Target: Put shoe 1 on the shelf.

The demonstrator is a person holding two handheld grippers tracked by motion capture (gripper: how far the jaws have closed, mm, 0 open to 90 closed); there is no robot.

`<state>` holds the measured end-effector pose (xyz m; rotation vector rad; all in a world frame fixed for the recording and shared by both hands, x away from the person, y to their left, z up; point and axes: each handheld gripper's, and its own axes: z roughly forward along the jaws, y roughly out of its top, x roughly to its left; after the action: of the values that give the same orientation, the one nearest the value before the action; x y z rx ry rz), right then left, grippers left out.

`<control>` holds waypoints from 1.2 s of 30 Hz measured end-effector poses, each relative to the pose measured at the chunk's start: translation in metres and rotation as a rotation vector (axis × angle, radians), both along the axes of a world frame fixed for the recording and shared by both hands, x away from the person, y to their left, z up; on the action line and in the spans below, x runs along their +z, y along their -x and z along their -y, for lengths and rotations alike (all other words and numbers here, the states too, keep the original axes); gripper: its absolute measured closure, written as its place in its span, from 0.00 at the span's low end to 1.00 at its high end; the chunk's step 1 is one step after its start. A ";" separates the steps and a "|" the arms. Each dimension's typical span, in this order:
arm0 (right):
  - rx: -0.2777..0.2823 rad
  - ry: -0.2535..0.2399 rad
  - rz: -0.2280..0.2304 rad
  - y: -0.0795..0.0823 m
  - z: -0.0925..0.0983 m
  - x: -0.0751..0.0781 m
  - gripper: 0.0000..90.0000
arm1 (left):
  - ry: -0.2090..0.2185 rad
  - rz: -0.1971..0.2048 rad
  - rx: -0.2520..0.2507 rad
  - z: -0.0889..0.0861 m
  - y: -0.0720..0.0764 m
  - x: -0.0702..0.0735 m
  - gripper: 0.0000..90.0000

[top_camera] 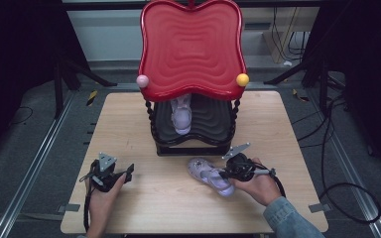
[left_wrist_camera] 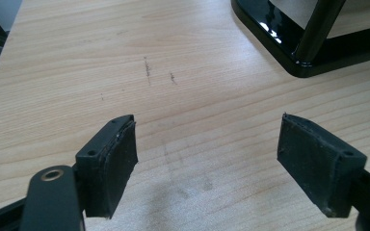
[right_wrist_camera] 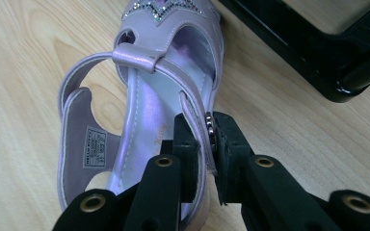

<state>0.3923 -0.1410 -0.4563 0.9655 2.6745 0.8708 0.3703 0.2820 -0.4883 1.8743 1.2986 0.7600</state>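
The right gripper [top_camera: 224, 173] has its fingers [right_wrist_camera: 189, 144] clamped on the side strap of a lilac sandal [top_camera: 209, 175], which lies on the desk [top_camera: 158, 198] just in front of the black base of the red-topped rack [top_camera: 192, 49]. A second lilac sandal [top_camera: 181, 115] sits on the rack's lower shelf. The left gripper [top_camera: 128, 172] rests low over bare desk with its fingers [left_wrist_camera: 111, 159] apart and nothing between them.

The left gripper [top_camera: 110, 174] rests low in the person's left hand [top_camera: 100, 198], jaws spread wide with nothing between them. The right gripper [top_camera: 226, 173] (held by the right hand [top_camera: 259, 186]) has its jaws pinched together.
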 end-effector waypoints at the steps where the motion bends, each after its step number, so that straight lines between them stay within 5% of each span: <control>1: 0.001 0.009 -0.003 -0.001 0.000 -0.002 0.90 | 0.002 -0.001 0.000 0.000 0.000 -0.001 0.23; 11: -0.032 -0.001 -0.015 -0.004 0.008 -0.008 0.72 | -0.003 -0.016 -0.005 0.002 -0.002 -0.005 0.23; 14: -0.069 0.002 0.015 0.002 0.013 0.000 0.60 | -0.001 -0.011 -0.003 0.001 -0.001 -0.005 0.23; 22: -0.103 -0.040 0.084 0.026 0.020 0.031 0.51 | 0.011 -0.015 -0.002 -0.001 -0.002 -0.006 0.23; 36: -0.042 -0.066 0.057 0.048 0.002 0.040 0.55 | 0.006 -0.019 0.001 0.000 -0.002 -0.007 0.23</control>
<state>0.3438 -0.1435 -0.4162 0.9920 2.5835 0.9683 0.3724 0.2817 -0.4952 1.8804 1.3120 0.7393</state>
